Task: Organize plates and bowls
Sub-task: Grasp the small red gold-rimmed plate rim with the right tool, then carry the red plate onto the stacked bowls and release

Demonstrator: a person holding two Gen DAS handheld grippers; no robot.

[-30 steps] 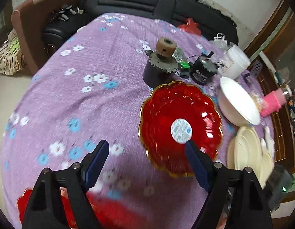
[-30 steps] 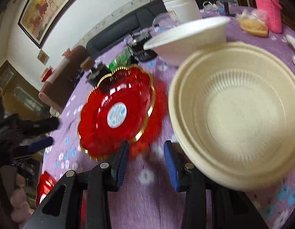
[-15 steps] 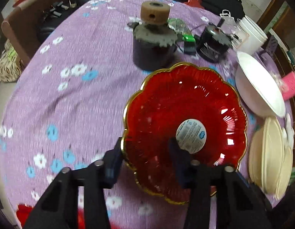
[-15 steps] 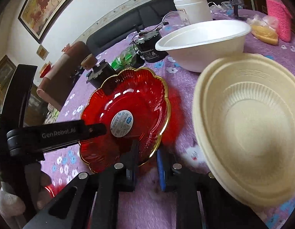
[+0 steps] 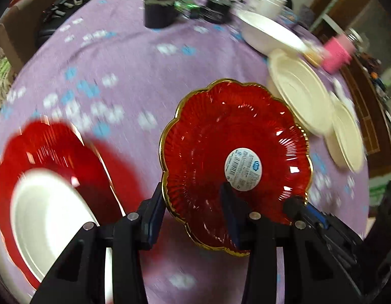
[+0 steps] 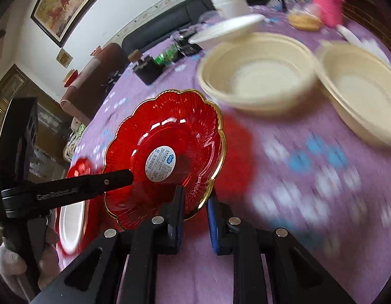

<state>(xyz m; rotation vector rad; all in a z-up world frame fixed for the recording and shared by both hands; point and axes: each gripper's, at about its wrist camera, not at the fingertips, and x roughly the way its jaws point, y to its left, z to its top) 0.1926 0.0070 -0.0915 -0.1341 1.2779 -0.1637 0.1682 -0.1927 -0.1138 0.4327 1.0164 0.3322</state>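
A red scalloped plate (image 5: 233, 157) with a gold rim and a round white sticker is held off the purple flowered tablecloth (image 5: 124, 58). My left gripper (image 5: 193, 210) is shut on its near left rim. My right gripper (image 6: 195, 202) is shut on its near right rim; the plate also shows in the right wrist view (image 6: 167, 157). A second red plate (image 5: 51, 177) with a white dish on it lies at the left, blurred. Cream bowls (image 6: 256, 81) (image 6: 362, 91) and a white bowl (image 5: 269, 34) stand on the right.
A black cylinder with a cork-coloured top (image 5: 158, 7), a black device (image 5: 217, 10), a white tub (image 5: 267, 2) and a pink object (image 5: 338, 54) stand along the table's far side. A black sofa (image 6: 195, 12) lies beyond the table.
Both grippers have closed on the red plate's rim and lifted it. It has moved toward the near left, close to the second red plate. The view is motion-blurred.
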